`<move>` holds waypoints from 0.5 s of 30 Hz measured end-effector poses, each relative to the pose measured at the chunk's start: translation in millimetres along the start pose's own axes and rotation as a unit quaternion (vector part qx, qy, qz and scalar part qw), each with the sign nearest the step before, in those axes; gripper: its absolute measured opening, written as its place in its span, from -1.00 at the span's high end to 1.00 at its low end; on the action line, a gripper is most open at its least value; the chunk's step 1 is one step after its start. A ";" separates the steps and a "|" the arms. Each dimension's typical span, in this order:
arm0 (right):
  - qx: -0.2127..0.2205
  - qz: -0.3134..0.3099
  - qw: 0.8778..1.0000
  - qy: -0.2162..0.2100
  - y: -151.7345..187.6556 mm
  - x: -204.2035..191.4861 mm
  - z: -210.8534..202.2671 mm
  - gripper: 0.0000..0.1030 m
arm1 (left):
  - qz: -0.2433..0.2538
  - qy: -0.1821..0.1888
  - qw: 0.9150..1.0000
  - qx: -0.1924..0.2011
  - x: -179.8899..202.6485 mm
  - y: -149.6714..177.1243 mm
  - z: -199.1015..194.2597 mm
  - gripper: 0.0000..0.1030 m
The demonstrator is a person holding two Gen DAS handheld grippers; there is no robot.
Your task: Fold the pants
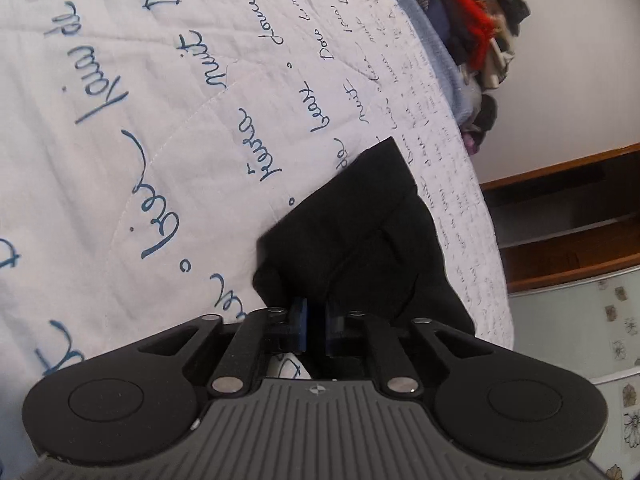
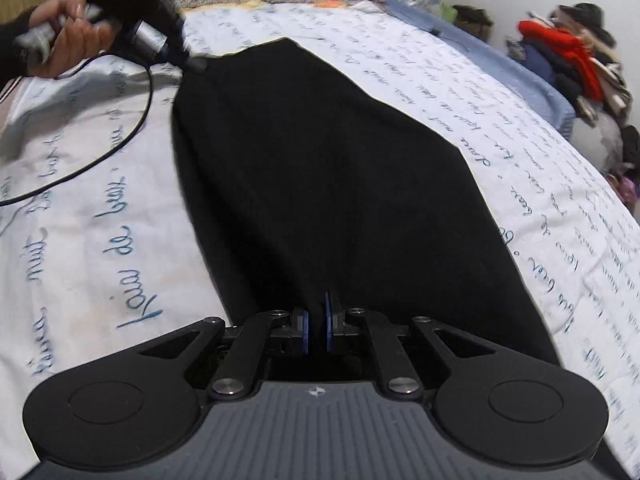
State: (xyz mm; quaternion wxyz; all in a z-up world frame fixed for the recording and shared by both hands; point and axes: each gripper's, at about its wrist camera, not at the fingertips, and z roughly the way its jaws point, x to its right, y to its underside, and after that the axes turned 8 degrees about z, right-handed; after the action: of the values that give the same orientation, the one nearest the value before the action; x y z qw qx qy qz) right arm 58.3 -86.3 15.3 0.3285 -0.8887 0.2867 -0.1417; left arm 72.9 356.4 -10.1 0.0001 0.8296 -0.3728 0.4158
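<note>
Black pants (image 2: pixel 320 168) lie stretched along a bed with a white quilt (image 2: pixel 100 240) printed with blue script. My right gripper (image 2: pixel 316 330) is shut on the near end of the pants. My left gripper (image 1: pixel 316 326) is shut on the far end of the pants (image 1: pixel 360 232), which bunches and lifts at the blue pads. In the right wrist view the left gripper (image 2: pixel 192 62) shows at the far left corner of the pants, held by a hand, with its cable looping over the quilt.
A pile of mixed clothes (image 2: pixel 572 68) with a red item sits past the bed's far right edge, over a blue blanket (image 1: pixel 436 40). A wooden shelf (image 1: pixel 568 216) and a floral-patterned surface (image 1: pixel 600 340) stand beside the bed.
</note>
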 end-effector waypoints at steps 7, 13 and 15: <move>0.038 0.135 0.990 -0.008 17.1 21.7 -21.1 0.05 | 0.013 0.026 0.999 0.022 4.1 11.2 -22.6 0.54; 0.141 0.382 0.912 -0.051 89.2 81.3 -105.2 -0.18 | 0.104 0.038 0.993 0.048 42.4 33.1 -49.1 0.52; 0.166 0.476 0.863 -0.030 120.8 114.5 -131.5 -0.18 | 0.140 0.064 0.987 0.049 65.0 43.3 -51.0 0.52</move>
State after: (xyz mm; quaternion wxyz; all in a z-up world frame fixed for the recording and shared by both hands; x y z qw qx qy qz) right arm 41.1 -296.3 40.0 0.5069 -0.5806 0.6371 0.0131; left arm 35.4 300.8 54.7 -0.0747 0.7398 -0.4634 0.4821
